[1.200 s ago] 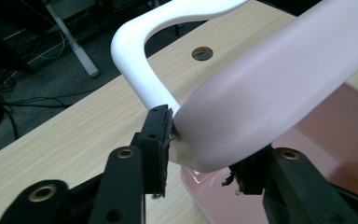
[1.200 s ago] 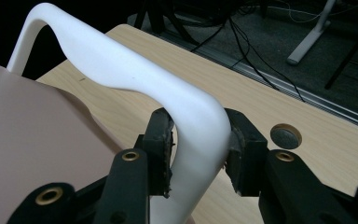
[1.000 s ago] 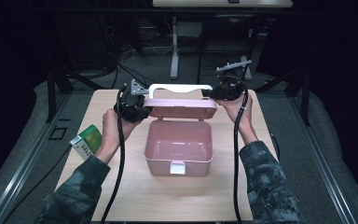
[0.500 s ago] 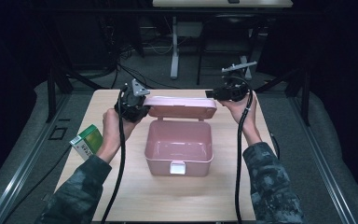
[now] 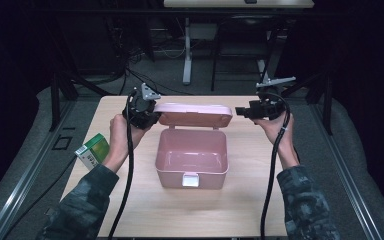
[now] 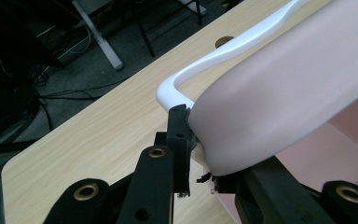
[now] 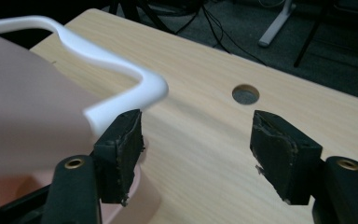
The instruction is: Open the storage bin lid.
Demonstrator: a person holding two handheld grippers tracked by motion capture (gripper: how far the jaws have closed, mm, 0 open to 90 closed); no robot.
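Pink storage box propped open on the bench

Left gripper (image 5: 147, 114) fingers clamp the lid (image 5: 195, 114); right gripper (image 5: 240, 110) fingers, just opening, stand empty beside it.

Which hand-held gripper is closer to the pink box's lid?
Left. The left hand-held gripper is clamped on the lid; the right hand-held gripper stands open just off its other end.

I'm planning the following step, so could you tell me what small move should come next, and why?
Probably ease the lid back with the left gripper, which is clamped on its corner. The right gripper has just been opening with nothing between its fingers, apart from the lid, and the pink box stands open.
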